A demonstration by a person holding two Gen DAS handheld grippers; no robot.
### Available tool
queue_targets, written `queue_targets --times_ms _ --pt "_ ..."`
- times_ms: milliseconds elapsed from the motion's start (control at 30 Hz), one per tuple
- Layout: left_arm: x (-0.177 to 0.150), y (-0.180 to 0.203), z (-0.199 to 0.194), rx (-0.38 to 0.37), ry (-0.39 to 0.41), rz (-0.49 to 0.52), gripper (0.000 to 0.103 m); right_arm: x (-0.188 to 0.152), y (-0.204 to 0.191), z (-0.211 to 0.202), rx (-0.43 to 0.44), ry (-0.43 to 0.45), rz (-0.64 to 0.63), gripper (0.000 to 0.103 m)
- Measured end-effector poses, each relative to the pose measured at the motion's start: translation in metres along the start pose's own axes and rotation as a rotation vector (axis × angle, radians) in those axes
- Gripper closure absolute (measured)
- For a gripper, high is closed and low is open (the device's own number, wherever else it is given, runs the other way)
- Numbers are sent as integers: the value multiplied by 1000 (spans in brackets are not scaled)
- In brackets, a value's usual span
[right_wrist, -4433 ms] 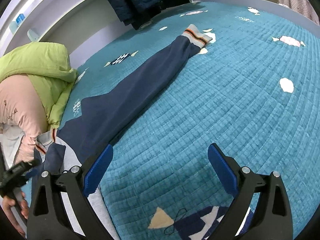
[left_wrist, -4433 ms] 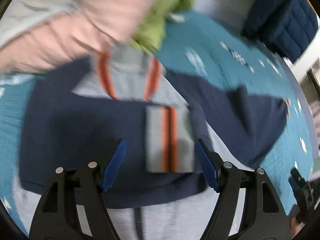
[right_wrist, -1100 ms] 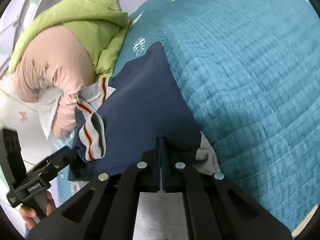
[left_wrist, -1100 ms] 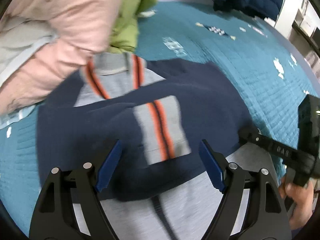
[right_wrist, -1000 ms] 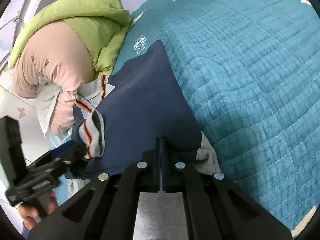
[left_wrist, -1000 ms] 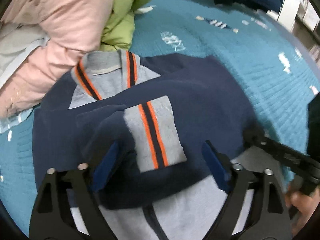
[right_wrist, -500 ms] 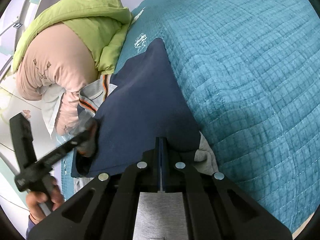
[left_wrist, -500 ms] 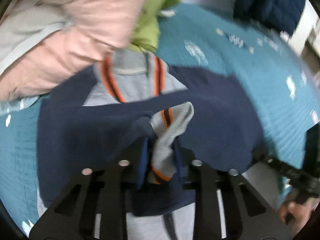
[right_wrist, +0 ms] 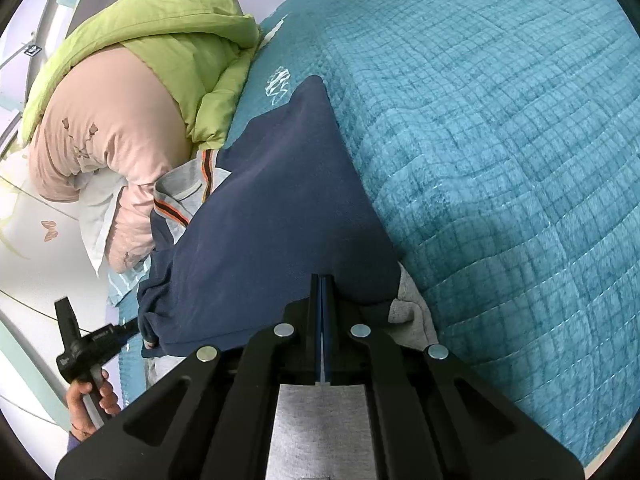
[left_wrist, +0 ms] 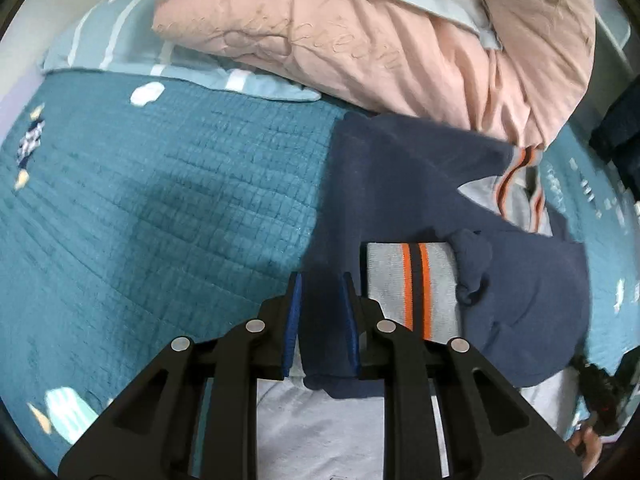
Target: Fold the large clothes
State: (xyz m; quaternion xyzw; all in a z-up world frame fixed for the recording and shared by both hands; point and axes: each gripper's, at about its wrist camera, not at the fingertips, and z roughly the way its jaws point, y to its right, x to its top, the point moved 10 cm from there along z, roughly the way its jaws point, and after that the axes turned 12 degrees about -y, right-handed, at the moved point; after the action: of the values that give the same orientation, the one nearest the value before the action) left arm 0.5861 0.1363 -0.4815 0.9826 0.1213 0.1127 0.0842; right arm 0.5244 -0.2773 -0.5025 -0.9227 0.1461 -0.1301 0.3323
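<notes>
Both your tongs are clenched on the navy jacket (left_wrist: 404,184): left gripper (left_wrist: 320,320) pinching its left edge, right gripper (right_wrist: 321,320) anchoring the near hem, keeping folded sleeves flat.

Bare quilt (left_wrist: 160,208) left of sweater (left_wrist: 400,184): free passage. Pink duvet (left_wrist: 360,48) blocks beyond collar.

Both wrist views close, downward; share sweater (left_wrist: 400,184).
</notes>
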Motion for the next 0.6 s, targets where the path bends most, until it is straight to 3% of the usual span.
queue_targets --times_ms 67,200,267,300,367,433,467,533,600 --pt "-1 13 -10 -48 30 29 82 0 -1 -1 -3 0 4 103" --pt "-5 66 -29 -132 79 189 80 2 -11 -8 -5 11 -2 96" --pt "-14 93 -32 -179 74 251 68 4 -21 -14 2 26 -39 96" --pt "-19 105 -29 -182 65 286 58 4 -25 -15 6 29 -56 96" --pt "-25 116 -22 -141 65 337 56 3 -33 -13 18 21 -87 96" --pt "-23 116 -3 -36 40 360 56 1 -30 -6 11 -1 -89 96" --pt "-23 107 19 36 -27 347 56 0 -26 -2 1 -14 -82 96" --pt "-24 90 45 46 -105 301 50 -1 -15 3 -3 -25 -55 101" --pt "-17 88 43 25 -82 294 48 1 -9 1 -11 -23 -47 103"
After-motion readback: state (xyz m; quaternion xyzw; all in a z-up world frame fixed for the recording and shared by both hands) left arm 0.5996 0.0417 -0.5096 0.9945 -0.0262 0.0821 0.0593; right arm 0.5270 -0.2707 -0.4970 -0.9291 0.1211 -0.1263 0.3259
